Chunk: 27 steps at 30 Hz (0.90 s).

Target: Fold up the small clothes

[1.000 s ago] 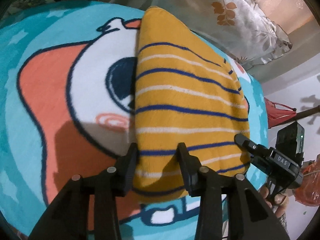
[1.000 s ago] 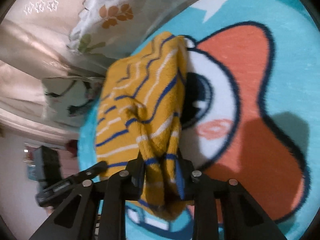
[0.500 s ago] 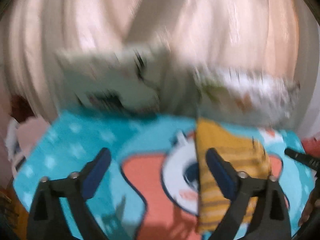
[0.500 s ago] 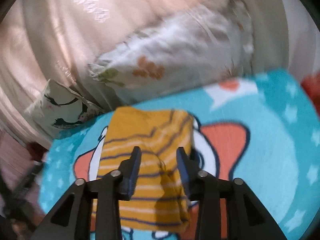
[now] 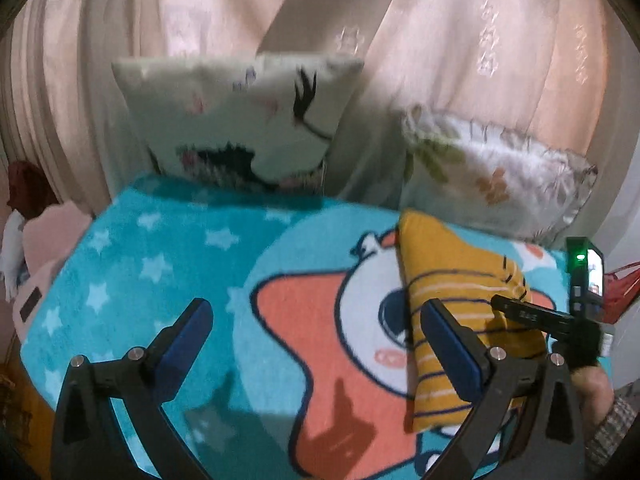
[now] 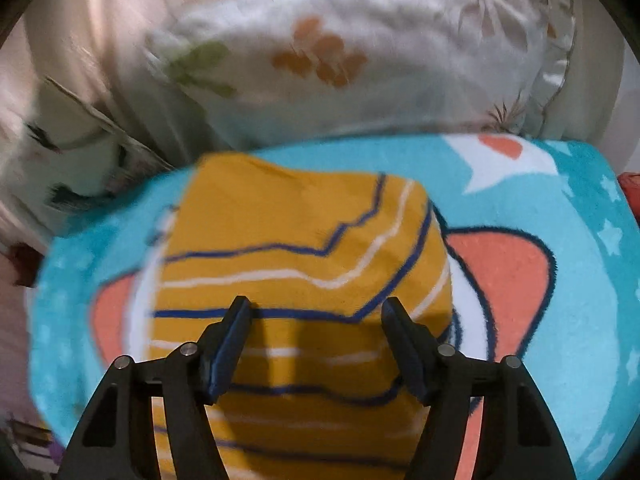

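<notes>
- The yellow garment (image 6: 288,280) — mustard knit with navy and white stripes — lies folded on the turquoise blanket (image 5: 152,264), covering part of the blanket's cartoon star figure (image 5: 320,340).
- In the left wrist view the garment sits to the right of the star's white face, its far end close to the floral pillow (image 5: 492,172).
- The left gripper (image 5: 316,320) hangs over the blanket with its jaws spread wide apart and nothing between them; they have just been opening, and the garment lies just beyond the right-hand finger.
- The right gripper (image 6: 316,320) hovers above the near part of the garment. Its jaws stand apart and have just been opening; the cloth shows through the gap, lying flat below, not pinched.
- From the left wrist view the right gripper appears at the right edge, with a hand (image 5: 592,384) and a checked sleeve below it — a green light glows on its body.
- A second pillow (image 5: 240,128) with a dark bird print leans against the pale pink curtain (image 5: 480,40) behind the blanket.
</notes>
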{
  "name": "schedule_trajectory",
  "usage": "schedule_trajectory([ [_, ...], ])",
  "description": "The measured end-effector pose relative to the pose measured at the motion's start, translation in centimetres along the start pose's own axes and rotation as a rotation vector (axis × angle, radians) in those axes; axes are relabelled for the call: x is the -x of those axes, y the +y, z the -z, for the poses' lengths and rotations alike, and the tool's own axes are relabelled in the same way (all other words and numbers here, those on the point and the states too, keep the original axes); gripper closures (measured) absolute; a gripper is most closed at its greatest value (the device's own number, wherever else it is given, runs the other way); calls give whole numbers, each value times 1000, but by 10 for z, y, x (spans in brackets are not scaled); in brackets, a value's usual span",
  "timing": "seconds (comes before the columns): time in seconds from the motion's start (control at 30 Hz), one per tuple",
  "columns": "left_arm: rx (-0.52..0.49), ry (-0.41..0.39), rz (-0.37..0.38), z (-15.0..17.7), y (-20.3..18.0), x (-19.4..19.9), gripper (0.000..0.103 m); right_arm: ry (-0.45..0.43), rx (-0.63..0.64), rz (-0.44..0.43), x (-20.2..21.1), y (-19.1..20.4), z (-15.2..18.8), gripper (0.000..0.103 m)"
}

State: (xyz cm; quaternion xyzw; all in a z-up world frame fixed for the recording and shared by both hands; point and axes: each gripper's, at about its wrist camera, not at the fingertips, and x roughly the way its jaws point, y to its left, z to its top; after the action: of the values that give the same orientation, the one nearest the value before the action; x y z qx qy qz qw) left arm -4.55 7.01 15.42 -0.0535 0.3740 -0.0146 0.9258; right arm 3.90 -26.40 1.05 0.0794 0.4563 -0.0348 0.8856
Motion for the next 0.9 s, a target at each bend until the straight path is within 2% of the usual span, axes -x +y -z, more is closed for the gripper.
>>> schedule_trajectory([
  [0.03, -8, 23, 0, 4, -1, -4, 0, -1, -8, 9, -5, -4, 1, 18],
  [0.07, -14, 35, 2, 7, -1, -5, 0, -1, -33, 7, -6, -9, 1, 16],
  [0.17, -32, 63, 1, 14, -1, -9, 0, -5, -102, -4, 5, -15, 0, 18],
  [0.27, -32, 97, 1, 17, 1, -17, 0, -77, -67, -9, 31, 0, 1, 22],
  [0.37, -21, 130, -1, 17, 4, -24, 0, -126, 15, -42, 48, 28, 4, 38],
  [0.43, -17, 141, -3, 17, 6, -27, 0, -117, 71, -75, 49, 47, 4, 61],
  [0.47, -17, 146, -3, 17, 7, -28, 0, -105, 92, -93, 46, 55, 5, 63],
  [0.57, -22, 160, 1, 19, 8, -30, 0, -65, 136, -97, 29, 75, 8, 63],
  [0.67, -26, 179, 3, 21, 11, -32, 0, 26, 145, -95, -1, 79, 12, 63],
  [0.8, -34, 208, 0, 24, 14, -36, 0, -2, 101, -112, 17, 77, 12, 62],
  [0.9, -32, 228, 9, 26, 15, -41, 0, -34, 117, -117, 32, 79, 19, 62],
])
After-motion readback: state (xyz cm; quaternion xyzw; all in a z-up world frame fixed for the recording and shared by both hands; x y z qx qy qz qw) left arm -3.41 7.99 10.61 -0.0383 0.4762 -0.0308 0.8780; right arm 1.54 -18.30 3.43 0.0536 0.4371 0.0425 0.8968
